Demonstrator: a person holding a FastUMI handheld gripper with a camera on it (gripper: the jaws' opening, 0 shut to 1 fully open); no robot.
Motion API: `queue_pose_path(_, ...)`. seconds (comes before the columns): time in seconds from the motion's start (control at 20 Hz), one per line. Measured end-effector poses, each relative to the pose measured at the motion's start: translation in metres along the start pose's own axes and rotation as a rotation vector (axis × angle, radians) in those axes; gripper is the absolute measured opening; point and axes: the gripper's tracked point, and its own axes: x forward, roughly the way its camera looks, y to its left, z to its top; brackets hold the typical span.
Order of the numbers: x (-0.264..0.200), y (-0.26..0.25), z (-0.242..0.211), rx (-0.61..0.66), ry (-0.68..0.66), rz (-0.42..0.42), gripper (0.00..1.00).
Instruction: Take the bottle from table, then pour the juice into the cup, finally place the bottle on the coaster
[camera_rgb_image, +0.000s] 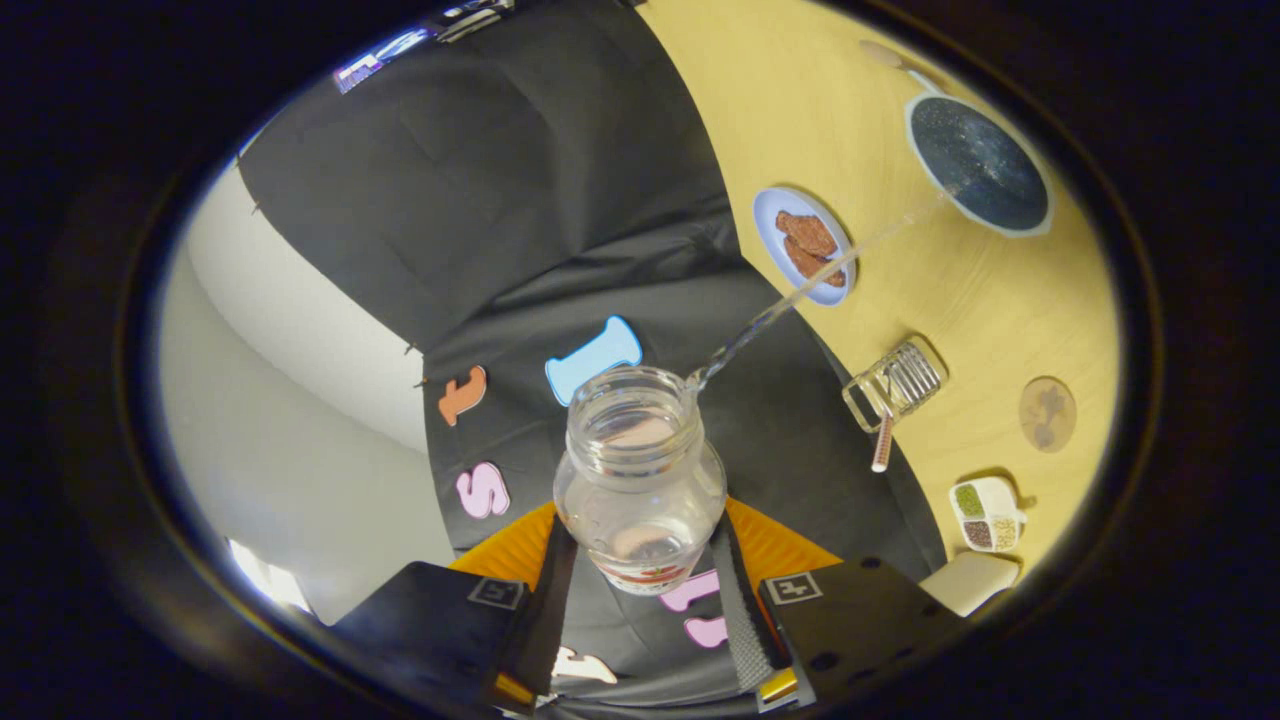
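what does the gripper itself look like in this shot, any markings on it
The gripper shows two broad, flat finger bodies, each carrying a small square fiducial-style marker near its inner top corner. The right one has a few small round holes. Orange ribbed panels sit behind the fingers, and a ridged strip runs along the inner face of the right finger. No cables or sleeve are visible.

The bottle (640, 478) looks like clear, glossy plastic or glass — which, cannot be told — smooth-walled, gripped between the two fingers of the gripper (640, 590), whose inner faces look ribbed. At two o'clock from its mouth the table (800, 100) shows pale matt wood with a smooth finish. On it, the cup (980, 165) has a glossy speckled glaze inside; the small plate (770, 215) looks smooth and glazed. The coaster (1047, 413) at three o'clock looks like dull wood or cork. The booth wall (520, 180) is matt black cloth — creased.
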Motion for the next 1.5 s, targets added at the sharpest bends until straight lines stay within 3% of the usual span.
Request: queue_pose_path(1.5,-0.001,0.031,0.002,0.123,-0.034,0.086,0.72)
